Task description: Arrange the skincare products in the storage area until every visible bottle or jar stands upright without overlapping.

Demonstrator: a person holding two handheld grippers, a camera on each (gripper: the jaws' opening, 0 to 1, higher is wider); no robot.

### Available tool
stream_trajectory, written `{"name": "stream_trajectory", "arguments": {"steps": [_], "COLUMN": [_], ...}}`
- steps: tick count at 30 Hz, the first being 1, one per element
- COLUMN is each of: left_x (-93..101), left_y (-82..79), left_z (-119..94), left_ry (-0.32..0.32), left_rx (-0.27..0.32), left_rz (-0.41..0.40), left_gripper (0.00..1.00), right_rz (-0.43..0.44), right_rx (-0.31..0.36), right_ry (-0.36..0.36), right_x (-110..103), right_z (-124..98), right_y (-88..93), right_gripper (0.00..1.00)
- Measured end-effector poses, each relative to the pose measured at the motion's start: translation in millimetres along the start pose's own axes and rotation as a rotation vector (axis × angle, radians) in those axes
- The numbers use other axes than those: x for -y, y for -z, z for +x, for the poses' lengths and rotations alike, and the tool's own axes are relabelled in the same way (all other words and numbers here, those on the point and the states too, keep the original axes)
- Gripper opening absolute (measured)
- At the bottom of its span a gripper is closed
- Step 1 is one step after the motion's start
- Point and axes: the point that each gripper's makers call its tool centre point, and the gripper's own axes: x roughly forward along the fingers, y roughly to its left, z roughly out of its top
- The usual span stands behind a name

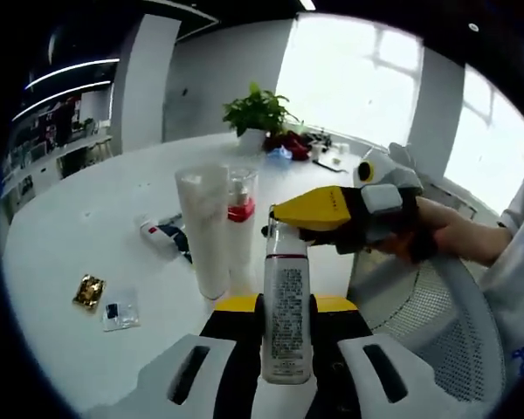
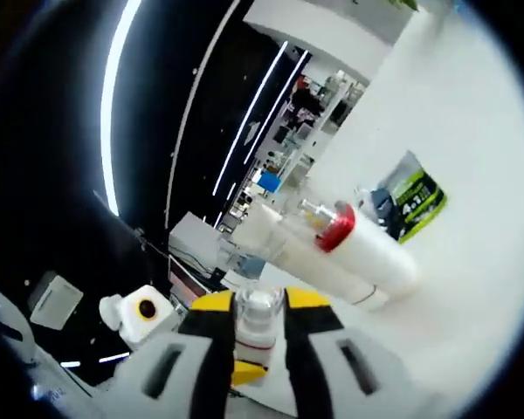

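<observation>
Left tool (image 1: pixel 286 336) clamped on white bottle (image 1: pixel 286 314), upright, small-print label facing camera. Right tool (image 1: pixel 310 220) pinched round its clear cap (image 2: pixel 258 316). Just beyond: tall white tube (image 1: pixel 203 231), clear red-collared pump bottle (image 1: pixel 241 209), standing on white surface (image 1: pixel 96 218).

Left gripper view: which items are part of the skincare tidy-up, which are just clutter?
Job items:
- white bottle, held between the left tongs, right tongs at its cap
- tall white tube
- clear bottle with red collar
- small tube lying flat

Clutter:
- potted plant
- gold packet
- clear sachet
</observation>
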Motion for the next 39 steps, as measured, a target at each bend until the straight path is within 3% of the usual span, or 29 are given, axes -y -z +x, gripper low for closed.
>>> {"name": "stream_trajectory", "arguments": {"steps": [11, 26, 35, 39], "left_x": [0.5, -5.6, -12.5, -14.1], "left_y": [7.2, 17.5, 16.0, 13.8], "left_z": [18, 32, 38, 42], "left_ry": [-0.002, -0.016, -0.031, -0.03], "left_rx": [-0.033, -0.089, -0.087, -0.062], "left_rz": [0.047, 0.088, 0.1, 0.121], "left_gripper": [0.18, 0.2, 0.18, 0.18], "right_rz": [-0.215, -0.518, -0.601, -0.696], "right_rx": [-0.033, -0.169, -0.19, -0.215], "right_ry": [0.049, 0.111, 0.138, 0.132], "right_x": [0, 2, 6, 7], "right_z": [1, 16, 17, 16], "right_y": [-3.0, 18.7, 14.7, 12.7], "right_gripper": [0.2, 0.19, 0.19, 0.2]}}
